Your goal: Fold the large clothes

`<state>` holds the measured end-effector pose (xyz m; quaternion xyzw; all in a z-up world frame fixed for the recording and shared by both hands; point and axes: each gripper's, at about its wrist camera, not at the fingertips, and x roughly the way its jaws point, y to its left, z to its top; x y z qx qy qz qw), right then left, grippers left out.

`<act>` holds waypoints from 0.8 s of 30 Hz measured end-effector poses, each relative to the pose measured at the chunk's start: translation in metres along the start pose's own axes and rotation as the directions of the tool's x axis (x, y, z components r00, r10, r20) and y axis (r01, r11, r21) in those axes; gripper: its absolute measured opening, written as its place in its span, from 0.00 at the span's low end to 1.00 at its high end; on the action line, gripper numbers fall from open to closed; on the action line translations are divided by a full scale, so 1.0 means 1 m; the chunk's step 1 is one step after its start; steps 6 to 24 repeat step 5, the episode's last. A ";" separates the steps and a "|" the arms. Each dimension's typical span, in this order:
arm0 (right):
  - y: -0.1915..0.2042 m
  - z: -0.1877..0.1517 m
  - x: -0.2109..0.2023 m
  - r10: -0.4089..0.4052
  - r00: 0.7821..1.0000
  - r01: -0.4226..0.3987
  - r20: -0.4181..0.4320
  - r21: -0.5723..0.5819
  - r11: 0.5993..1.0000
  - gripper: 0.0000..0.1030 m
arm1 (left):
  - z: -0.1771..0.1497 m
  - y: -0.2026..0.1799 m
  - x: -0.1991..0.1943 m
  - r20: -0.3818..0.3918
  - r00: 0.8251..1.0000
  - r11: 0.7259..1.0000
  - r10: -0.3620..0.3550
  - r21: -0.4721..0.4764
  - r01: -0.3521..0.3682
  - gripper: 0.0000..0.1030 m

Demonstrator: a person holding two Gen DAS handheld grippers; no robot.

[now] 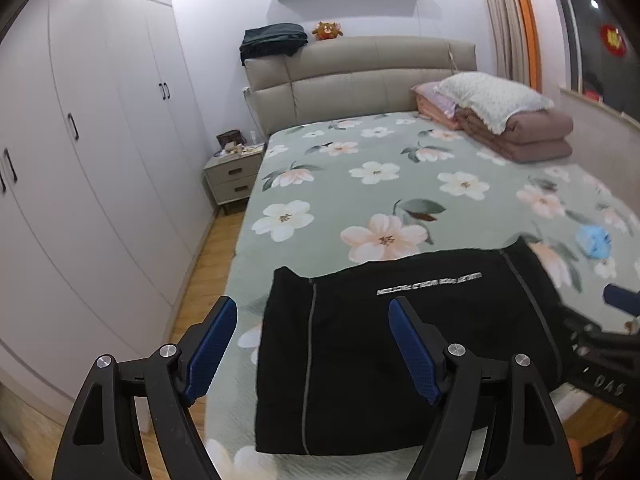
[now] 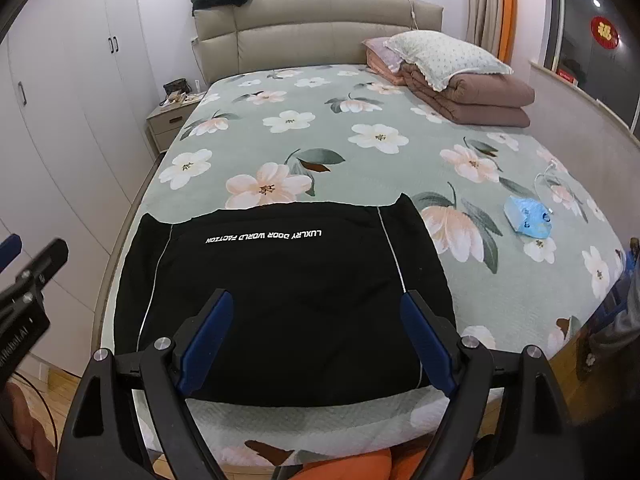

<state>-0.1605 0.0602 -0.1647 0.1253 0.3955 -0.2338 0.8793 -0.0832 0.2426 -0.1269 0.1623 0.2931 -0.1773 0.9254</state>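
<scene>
Garment: folded black garment (image 2: 280, 300) lies flat on bed (image 2: 360, 128), foot end.
Left gripper (image 1: 312, 344): fingers apart, above its left edge.
Right gripper (image 2: 316, 340): fingers apart, over its near half.
Print: "LUXURY DOOR WORLD FACTION", seemingly.

Ahead of the blue-padded fingers (image 2: 208, 340), the garment (image 2: 288, 300) is black with thin white stripes and lettering. Beyond it, the bedspread (image 2: 360, 152) is pale green with pink and white flowers.
</scene>
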 end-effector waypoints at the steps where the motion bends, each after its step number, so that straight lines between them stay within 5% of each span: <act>1: 0.000 0.001 0.003 0.003 1.000 -0.003 -0.003 0.002 1.000 0.84 | 0.000 -0.002 0.002 0.005 1.000 1.000 0.010 0.010 -0.010 0.77; 24: 0.001 -0.002 0.013 0.004 1.000 -0.004 -0.015 -0.008 1.000 0.84 | -0.003 -0.003 0.002 0.037 0.999 1.000 -0.026 0.016 0.025 0.77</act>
